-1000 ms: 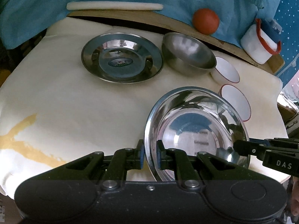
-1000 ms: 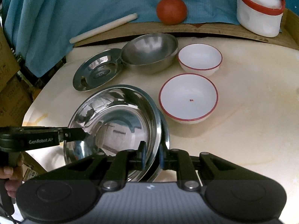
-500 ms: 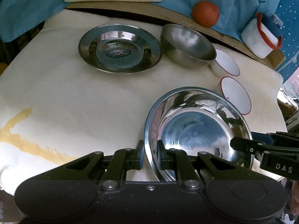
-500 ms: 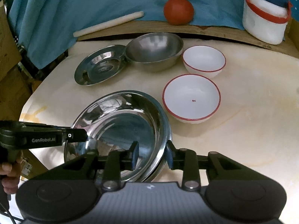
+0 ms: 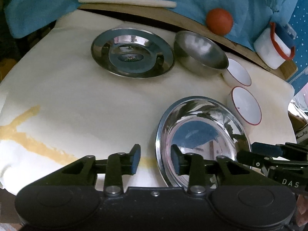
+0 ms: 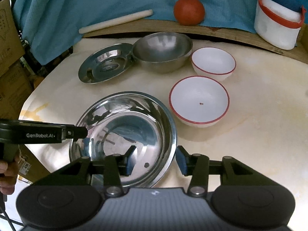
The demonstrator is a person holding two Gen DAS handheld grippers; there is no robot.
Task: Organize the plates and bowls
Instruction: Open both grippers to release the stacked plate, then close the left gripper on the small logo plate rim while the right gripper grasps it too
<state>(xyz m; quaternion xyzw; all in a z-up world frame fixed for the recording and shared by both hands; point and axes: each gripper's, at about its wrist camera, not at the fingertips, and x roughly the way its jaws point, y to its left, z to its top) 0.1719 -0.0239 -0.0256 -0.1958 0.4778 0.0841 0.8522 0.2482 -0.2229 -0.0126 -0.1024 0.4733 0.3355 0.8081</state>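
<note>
your left claw [image 5: 155, 159] stands spread wide with nothing gripped; the near rim of the shiny steel dish [image 5: 202, 138] sits in the gap between its pads, low and right of centre in the left wrist view. your right claw [image 6: 155, 162] is spread just as wide, empty, straddling the opposite rim of the same dish [image 6: 123, 134] at the lower centre of its own view. the dish lies flat on the counter [image 5: 77, 100].

readable writing: "genrobot.ai" in white on the left claw's arm at the left edge of the right wrist view, and "das" on the right claw's arm at the lower right of the left wrist view.

toward the top of the right wrist view you have a flat steel plate [image 6: 105, 65] touching a matte steel bowl [image 6: 162, 52], then 2 white bowls with red rims: the far white bowl [image 6: 213, 62] and the near white bowl [image 6: 199, 100], which has a small dark speck inside.

the counter is cream with yellowish stains. behind it runs a wooden ledge [image 6: 221, 32] carrying a white rod [image 6: 115, 21], a red ball [image 6: 189, 10] and a white tub with a red band [image 6: 277, 25], all against a blue cloth [image 6: 96, 0]. cardboard boxes [image 6: 9, 57] sit at the left edge.
</note>
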